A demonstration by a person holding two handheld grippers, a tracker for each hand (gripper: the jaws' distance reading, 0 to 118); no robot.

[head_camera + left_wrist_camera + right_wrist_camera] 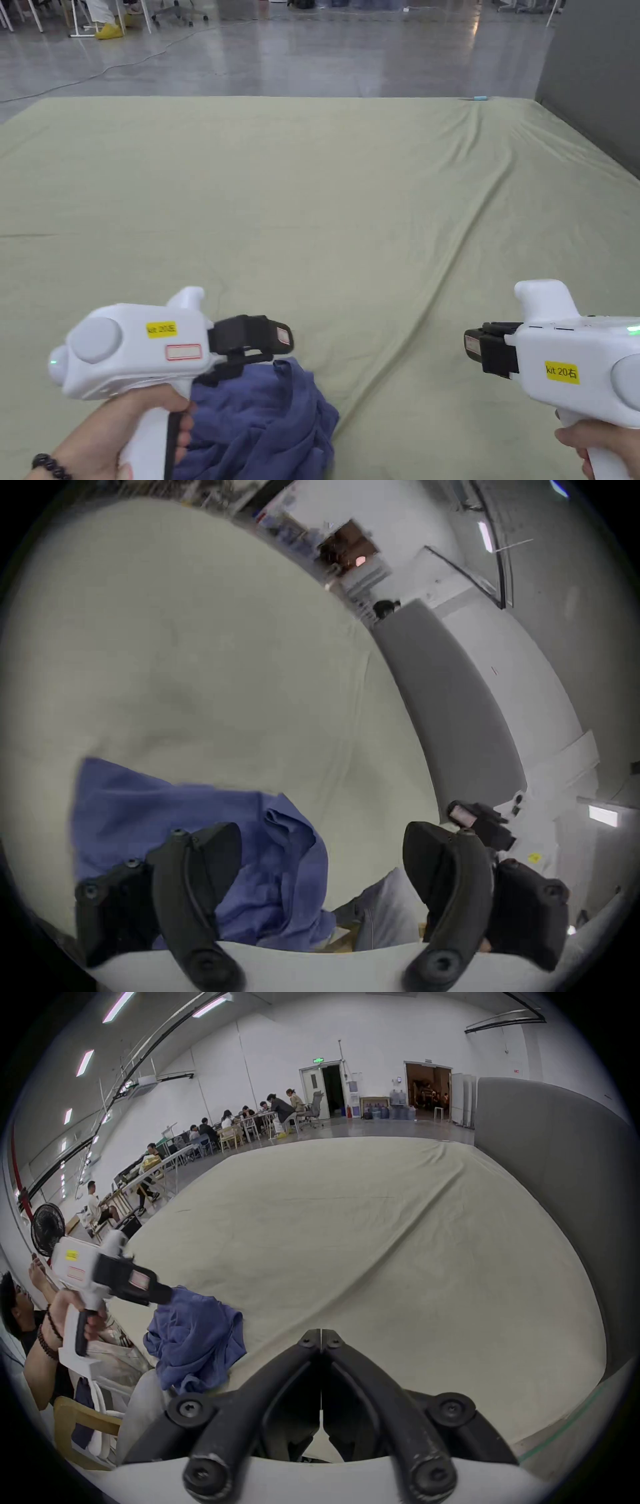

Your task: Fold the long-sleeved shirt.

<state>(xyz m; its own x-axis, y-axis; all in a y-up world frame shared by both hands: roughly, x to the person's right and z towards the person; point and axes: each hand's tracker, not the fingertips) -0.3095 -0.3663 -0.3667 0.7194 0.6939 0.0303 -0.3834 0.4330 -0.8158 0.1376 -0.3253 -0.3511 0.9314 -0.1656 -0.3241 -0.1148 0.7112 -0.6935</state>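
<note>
A crumpled blue long-sleeved shirt (262, 425) is lying bunched at the near left edge of a worktop (350, 206) covered in pale green cloth. The left gripper (322, 854) is hovering just above it, jaws spread. The right gripper (320, 1338) is waiting well apart, jaws pressed together, empty.

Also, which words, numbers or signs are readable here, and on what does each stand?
Yellow sticker on the left gripper: short print, left unquoted.
Second yellow sticker on the right gripper: likewise.
Red-framed label on the left gripper: blank or too faint.
Green sign over the door: too small.
</note>
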